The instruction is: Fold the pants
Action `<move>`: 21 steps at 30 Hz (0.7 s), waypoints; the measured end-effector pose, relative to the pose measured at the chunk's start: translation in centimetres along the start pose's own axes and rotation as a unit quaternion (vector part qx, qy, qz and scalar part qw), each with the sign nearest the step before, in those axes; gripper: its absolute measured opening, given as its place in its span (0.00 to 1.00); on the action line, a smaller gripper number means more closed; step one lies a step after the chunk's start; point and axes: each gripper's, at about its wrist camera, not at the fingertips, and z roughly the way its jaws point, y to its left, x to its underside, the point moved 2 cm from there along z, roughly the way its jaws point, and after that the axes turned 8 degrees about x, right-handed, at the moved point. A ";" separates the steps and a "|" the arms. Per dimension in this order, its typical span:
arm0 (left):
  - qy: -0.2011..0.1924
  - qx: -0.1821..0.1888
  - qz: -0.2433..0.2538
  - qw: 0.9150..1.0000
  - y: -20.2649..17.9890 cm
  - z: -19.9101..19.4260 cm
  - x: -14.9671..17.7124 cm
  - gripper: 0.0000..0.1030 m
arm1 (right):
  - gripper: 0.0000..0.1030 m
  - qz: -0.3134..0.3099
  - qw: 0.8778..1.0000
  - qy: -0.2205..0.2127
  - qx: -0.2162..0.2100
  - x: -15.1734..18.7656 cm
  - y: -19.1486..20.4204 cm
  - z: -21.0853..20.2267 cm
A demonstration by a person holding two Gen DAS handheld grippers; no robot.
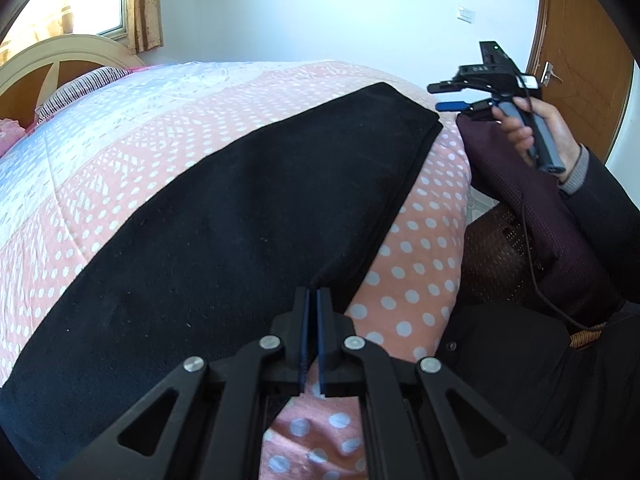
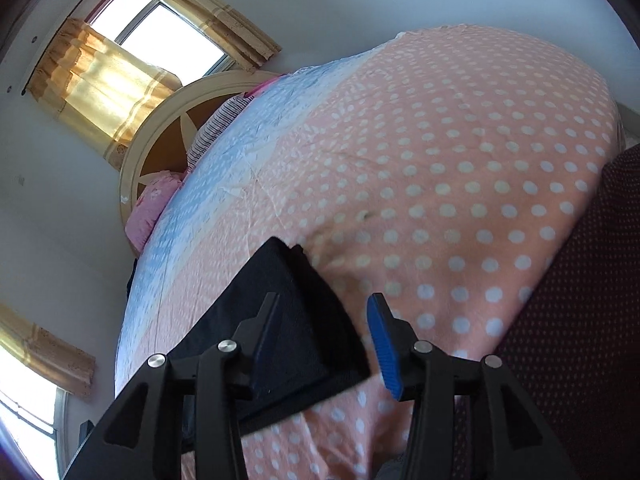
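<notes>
Black pants (image 1: 224,216) lie folded lengthwise across the pink dotted bedspread (image 1: 420,248). My left gripper (image 1: 313,296) is shut on the near edge of the pants. My right gripper (image 1: 440,97) is open and held in the air past the far end of the pants, off the bed's edge. In the right wrist view the right gripper (image 2: 324,312) is open above the far end of the pants (image 2: 288,320), with nothing between its fingers.
The bed has a cream headboard (image 1: 48,56), a striped pillow (image 1: 80,88) and a pink pillow (image 2: 152,208). A dark maroon cloth (image 1: 520,196) hangs beside the bed. A wooden door (image 1: 580,60) is at the right. Curtained windows (image 2: 120,60) are behind the headboard.
</notes>
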 end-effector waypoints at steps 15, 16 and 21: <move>-0.021 0.008 0.008 1.000 -0.4 -2.2 -0.5 0.03 | 0.05 -0.067 0.997 -0.029 0.030 1.9 2.5 -1.8; -0.017 0.006 0.008 1.000 -0.2 -2.0 -0.5 0.03 | 0.05 -0.068 0.997 -0.022 0.035 1.8 2.3 -1.3; -0.004 0.009 -0.004 1.000 0.0 -0.7 0.3 0.03 | 0.05 -0.054 0.996 0.012 0.071 2.4 0.3 1.5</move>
